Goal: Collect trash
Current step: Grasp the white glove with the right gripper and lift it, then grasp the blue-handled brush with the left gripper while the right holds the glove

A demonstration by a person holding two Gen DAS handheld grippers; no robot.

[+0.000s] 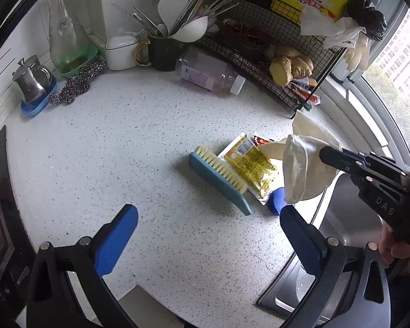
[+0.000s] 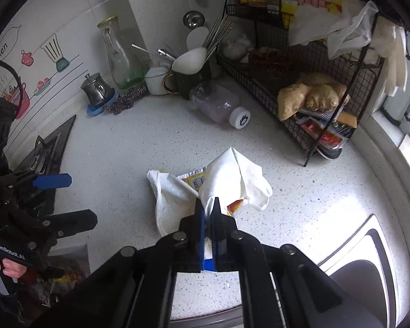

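My right gripper (image 2: pixel 208 205) is shut on a white plastic bag (image 2: pixel 237 180) and holds it above the speckled counter; it shows in the left wrist view (image 1: pixel 309 169) hanging from the right gripper's (image 1: pixel 324 154) tips. Under the bag lie a yellow snack wrapper (image 1: pixel 248 164) and a red sachet (image 1: pixel 261 140), also partly seen in the right wrist view (image 2: pixel 194 179). An empty plastic bottle (image 1: pixel 207 72) lies on its side at the back. My left gripper (image 1: pixel 209 218) is open and empty, above the counter in front of the wrapper.
A blue scrub brush (image 1: pixel 218 180) lies beside the wrapper, with a blue lid (image 1: pixel 277 201) near it. A black wire rack (image 1: pixel 259 54) holds ginger and detergent at back right. A sink (image 1: pixel 339 213) is at right, a stove (image 2: pixel 45 147) at left. Utensil cup, carafe and steel pot stand along the wall.
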